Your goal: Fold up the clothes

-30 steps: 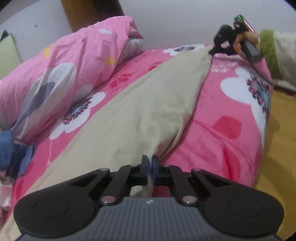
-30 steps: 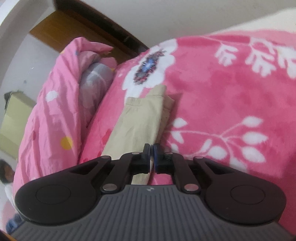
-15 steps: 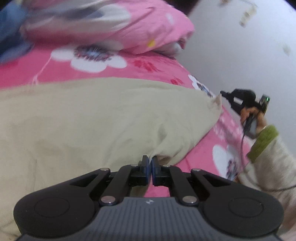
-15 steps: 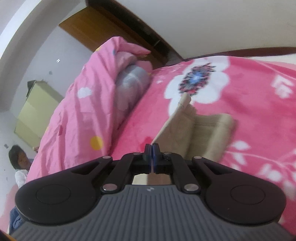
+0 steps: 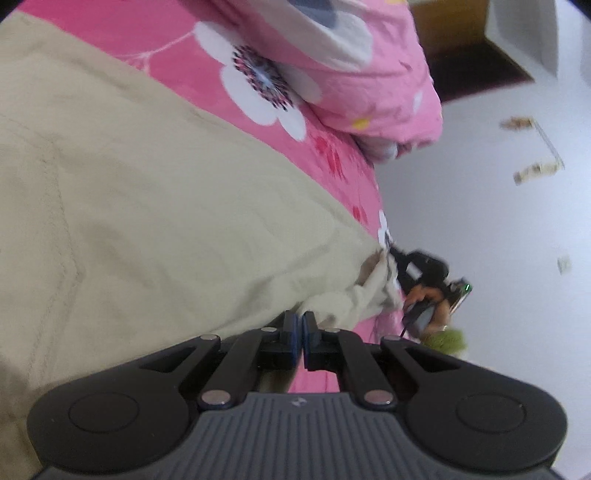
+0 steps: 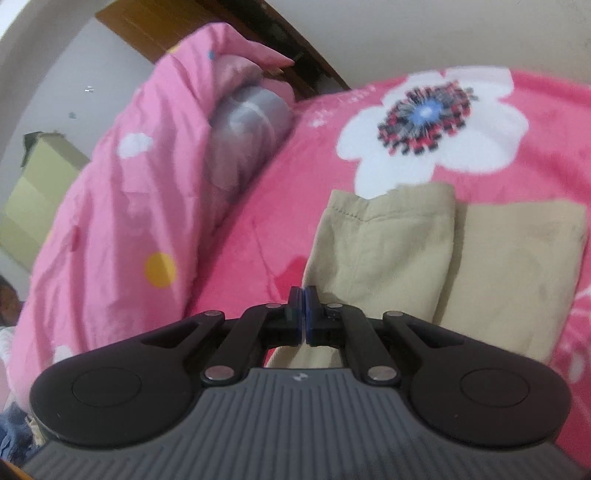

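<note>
Beige trousers (image 5: 155,206) lie spread across the pink flowered bed cover (image 5: 258,77). My left gripper (image 5: 298,322) is shut on a bunched edge of the trousers near the bed's side. The left wrist view is rolled far over. Further along the same edge, my right gripper (image 5: 397,258) pinches the trousers' end, held by a hand (image 5: 428,295) in a green cuff. In the right wrist view my right gripper (image 6: 303,301) is shut, with beige cloth running under its jaws. Beyond it the two trouser legs (image 6: 384,243) lie side by side, hems toward the big white flower.
A rolled pink quilt (image 6: 122,206) lies along the far side of the bed (image 6: 546,122), with a wooden headboard (image 6: 207,29) and white wall behind. A pale green cabinet (image 6: 33,192) stands at left. A person (image 6: 7,299) sits low at the left edge.
The left wrist view has rolled strongly and my left gripper has moved along the trousers' edge toward the right gripper. My right gripper has carried the trouser end over, with more leg now showing.
</note>
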`<state>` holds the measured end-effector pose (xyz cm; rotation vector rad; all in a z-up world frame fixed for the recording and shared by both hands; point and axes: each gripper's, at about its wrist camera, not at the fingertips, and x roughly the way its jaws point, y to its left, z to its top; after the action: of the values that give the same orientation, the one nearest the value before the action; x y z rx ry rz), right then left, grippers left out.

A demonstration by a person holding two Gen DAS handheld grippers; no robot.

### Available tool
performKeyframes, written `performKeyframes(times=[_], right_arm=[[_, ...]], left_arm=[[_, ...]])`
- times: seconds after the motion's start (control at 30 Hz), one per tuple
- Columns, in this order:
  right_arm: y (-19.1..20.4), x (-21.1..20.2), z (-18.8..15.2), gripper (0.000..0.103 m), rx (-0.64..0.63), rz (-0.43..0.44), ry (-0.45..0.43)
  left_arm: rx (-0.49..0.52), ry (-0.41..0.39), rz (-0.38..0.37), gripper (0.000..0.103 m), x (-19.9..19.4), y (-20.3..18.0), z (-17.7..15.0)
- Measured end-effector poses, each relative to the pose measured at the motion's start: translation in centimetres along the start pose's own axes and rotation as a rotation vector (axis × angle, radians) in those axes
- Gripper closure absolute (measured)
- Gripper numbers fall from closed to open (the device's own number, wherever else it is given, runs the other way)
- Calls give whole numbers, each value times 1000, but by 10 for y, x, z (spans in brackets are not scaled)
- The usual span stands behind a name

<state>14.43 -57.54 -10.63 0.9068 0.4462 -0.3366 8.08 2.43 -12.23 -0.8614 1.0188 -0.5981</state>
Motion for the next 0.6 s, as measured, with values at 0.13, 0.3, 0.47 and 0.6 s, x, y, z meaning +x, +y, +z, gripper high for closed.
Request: performKeyframes(times=[0.13, 0.3, 0.47, 0.6], right_arm=[[-2, -4, -5, 99, -5, -9, -8], [-3, -34, -12, 93, -48, 27, -42], [7, -98, -44, 91, -135, 193, -1], [30, -133, -113, 91, -252, 353, 192]], left_arm=[[-11, -38, 28, 99, 1, 1, 8], [43, -92, 104, 98, 5, -1, 11], [68, -139, 146, 93, -2, 3, 12], [164, -179, 177, 80, -21, -7, 2]])
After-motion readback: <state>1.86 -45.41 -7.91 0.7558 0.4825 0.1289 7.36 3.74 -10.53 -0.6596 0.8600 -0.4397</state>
